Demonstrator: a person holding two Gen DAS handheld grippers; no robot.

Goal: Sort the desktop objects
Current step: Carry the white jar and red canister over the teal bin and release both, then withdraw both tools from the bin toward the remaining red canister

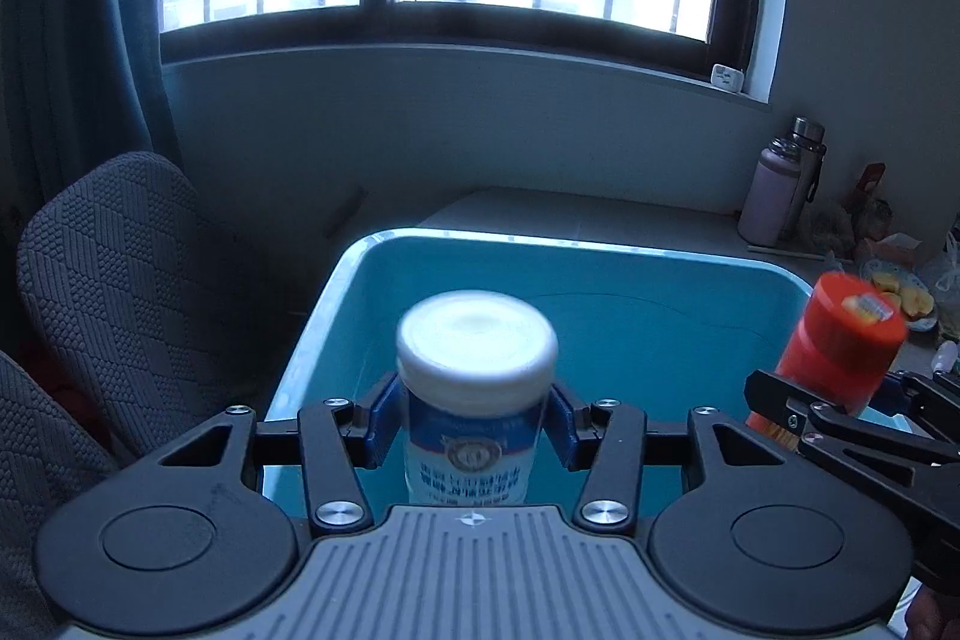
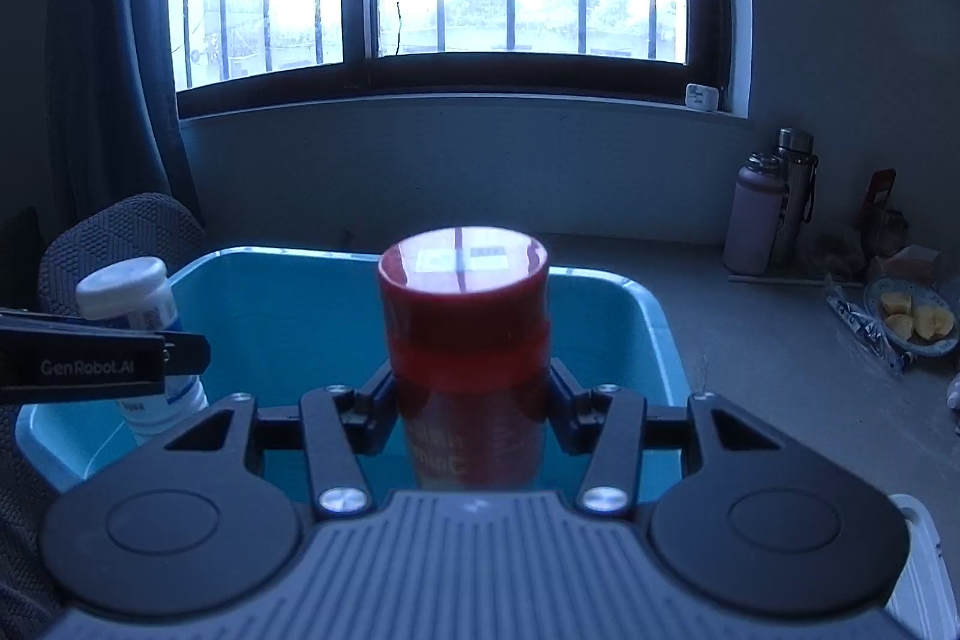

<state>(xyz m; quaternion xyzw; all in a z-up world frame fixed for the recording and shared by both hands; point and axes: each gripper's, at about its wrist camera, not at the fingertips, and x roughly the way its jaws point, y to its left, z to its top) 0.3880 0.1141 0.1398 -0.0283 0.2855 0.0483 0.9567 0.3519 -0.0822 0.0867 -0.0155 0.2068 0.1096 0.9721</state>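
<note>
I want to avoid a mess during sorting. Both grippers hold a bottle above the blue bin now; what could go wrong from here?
1. The white-capped bottle and the red-capped bottle are held high over the blue bin; releasing from here might make them bounce or tip.
2. The left gripper and right gripper are close together, so they could collide while lowering.
3. Both grip below the cap, so a bottle might slip.
</note>
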